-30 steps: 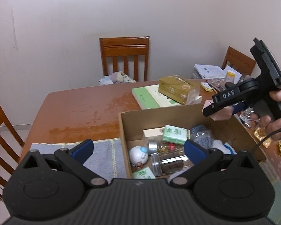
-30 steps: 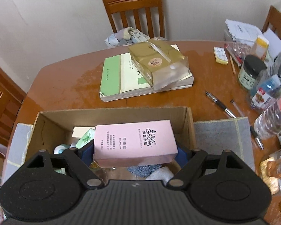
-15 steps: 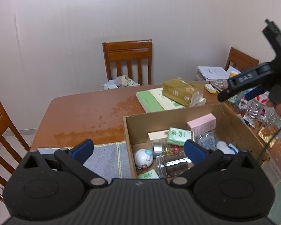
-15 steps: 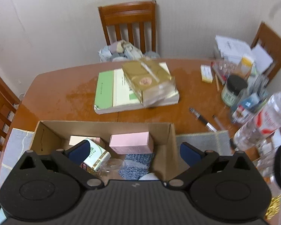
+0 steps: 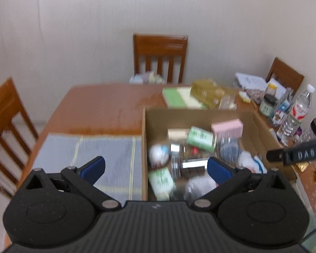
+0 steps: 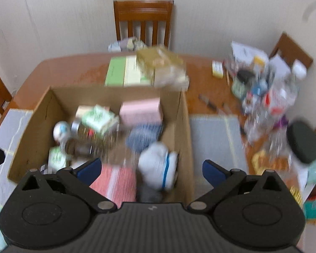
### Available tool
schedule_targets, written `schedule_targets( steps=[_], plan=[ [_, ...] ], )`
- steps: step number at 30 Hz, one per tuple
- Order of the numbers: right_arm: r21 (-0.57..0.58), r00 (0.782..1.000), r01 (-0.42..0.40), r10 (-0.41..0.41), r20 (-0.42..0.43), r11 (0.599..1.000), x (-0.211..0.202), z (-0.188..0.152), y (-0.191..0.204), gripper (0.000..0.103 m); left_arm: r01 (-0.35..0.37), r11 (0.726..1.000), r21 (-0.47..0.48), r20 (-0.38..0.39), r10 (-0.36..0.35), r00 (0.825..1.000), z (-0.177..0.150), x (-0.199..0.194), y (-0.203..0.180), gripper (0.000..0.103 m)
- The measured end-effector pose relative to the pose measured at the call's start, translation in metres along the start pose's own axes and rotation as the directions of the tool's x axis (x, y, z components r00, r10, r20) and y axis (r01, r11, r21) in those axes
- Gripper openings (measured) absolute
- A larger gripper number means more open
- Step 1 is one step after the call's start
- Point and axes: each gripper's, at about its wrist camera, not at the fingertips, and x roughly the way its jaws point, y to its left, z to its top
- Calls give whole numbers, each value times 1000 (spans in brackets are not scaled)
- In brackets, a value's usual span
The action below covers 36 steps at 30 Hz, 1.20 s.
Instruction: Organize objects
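Observation:
A cardboard box [image 5: 200, 116] [image 6: 183, 126] stands on the wooden table and holds several items. A pink carton [image 5: 227, 127] [image 6: 140, 110] lies in it at the far side, beside a green packet [image 5: 201, 138] [image 6: 99, 118]. A white ball toy [image 5: 159, 155], a glass jar [image 5: 189, 164], a blue mesh item [image 6: 144, 137] and a white cloth [image 6: 158, 166] lie there too. My left gripper [image 5: 155, 167] is open and empty above the box's left wall. My right gripper [image 6: 151, 169] is open and empty above the box's right side; it also shows in the left wrist view [image 5: 297, 154].
Grey-blue placemats [image 5: 84, 151] [image 6: 214, 139] lie on both sides of the box. A green book [image 6: 124, 71] with a gold pack [image 6: 160, 63] lies behind it. Bottles, jars and papers [image 5: 288, 109] crowd the table's right end. Wooden chairs [image 5: 160, 57] stand around.
The right gripper let go of the pink carton, which now lies in the box, then opened wide and drew back. Both views have pulled back and are blurred.

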Motion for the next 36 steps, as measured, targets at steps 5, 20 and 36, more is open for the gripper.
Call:
schedule_targets(
  steps=[5, 20, 36],
  plan=[
    [37, 998, 43, -42, -36, 998, -3, -37, 0, 103, -14, 999, -45, -76, 11, 997, -21, -7, -7, 102],
    [51, 998, 51, -49, -43, 997, -39, -71, 7, 103, -47, 999, -9, -161, 45, 986, -34, -36, -38, 102],
    [36, 998, 5, -3, -62, 999, -58, -73, 9, 103, -88, 996, 22, -175, 91, 980, -39, -44, -49, 102]
  ],
)
